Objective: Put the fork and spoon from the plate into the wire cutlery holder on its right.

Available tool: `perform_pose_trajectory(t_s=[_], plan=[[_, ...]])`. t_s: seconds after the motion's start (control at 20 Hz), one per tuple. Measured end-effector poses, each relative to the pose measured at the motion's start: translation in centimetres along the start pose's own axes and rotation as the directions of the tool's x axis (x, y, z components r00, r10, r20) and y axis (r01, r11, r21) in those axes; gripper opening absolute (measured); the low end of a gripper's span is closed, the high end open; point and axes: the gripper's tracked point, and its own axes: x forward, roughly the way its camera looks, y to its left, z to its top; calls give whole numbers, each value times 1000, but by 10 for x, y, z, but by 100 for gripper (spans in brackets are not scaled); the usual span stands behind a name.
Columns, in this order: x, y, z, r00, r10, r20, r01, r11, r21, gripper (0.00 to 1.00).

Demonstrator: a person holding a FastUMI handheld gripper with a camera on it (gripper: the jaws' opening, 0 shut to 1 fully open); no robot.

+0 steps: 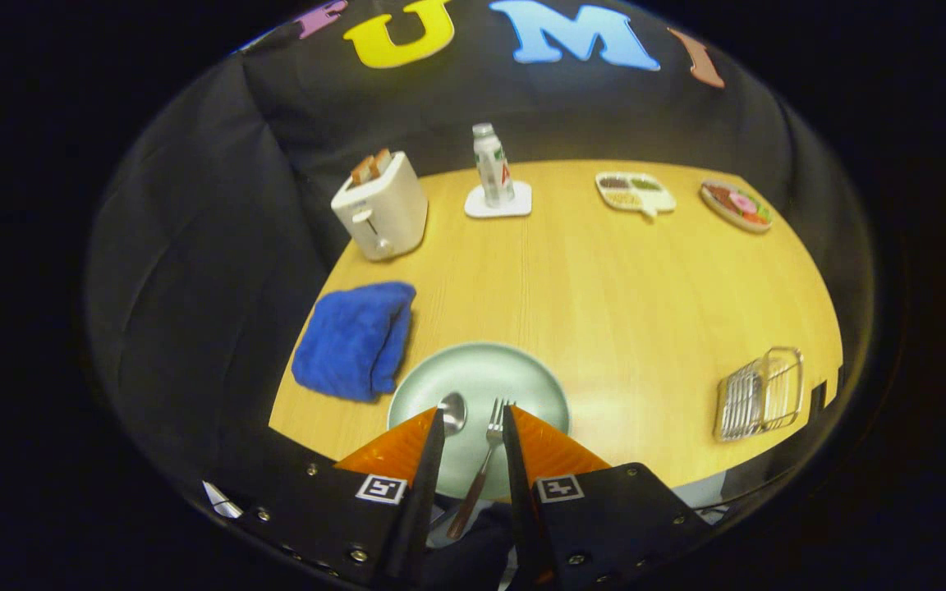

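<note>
Gripper view: the gripper (473, 414) hangs partly open, empty, above the round pale-green plate (522, 379), metal fork (491, 439) between its fingers, metal spoon (453, 410) by the left. Wire cutlery holder (759, 394) at three o'clock.

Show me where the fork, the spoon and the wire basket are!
fork (496, 413): gripper view, on its tines, between the open fingers.
spoon (452, 410): gripper view, on its bowl, by one finger's tip.
wire cutlery holder (759, 392): gripper view, on its wire side.
</note>
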Motion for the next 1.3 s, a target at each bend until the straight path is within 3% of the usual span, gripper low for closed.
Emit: perform_pose_trajectory(t_s=[0.15, 0.3, 0.5, 0.55, 0.7, 0.75, 0.85, 0.9, 1.3], plan=[[14, 4, -41, 989, 16, -144, -10, 999, 42, 44], [36, 4, -57, 977, 22, -214, -9, 998, 61, 44], [52, -12, -68, 968, -57, -243, 67, 997, 34, 44], [54, -15, -66, 967, -69, -244, 79, 996, 29, 38], [68, -14, -74, 960, -49, -275, 70, 995, 66, 38], [68, -16, -77, 952, -56, -300, 78, 995, 60, 13], [55, -14, -78, 953, -42, -301, 66, 995, 70, 15], [67, -19, -80, 953, -40, -301, 66, 995, 75, 2], [53, -10, -59, 971, 33, -237, 2, 990, 143, 2]])
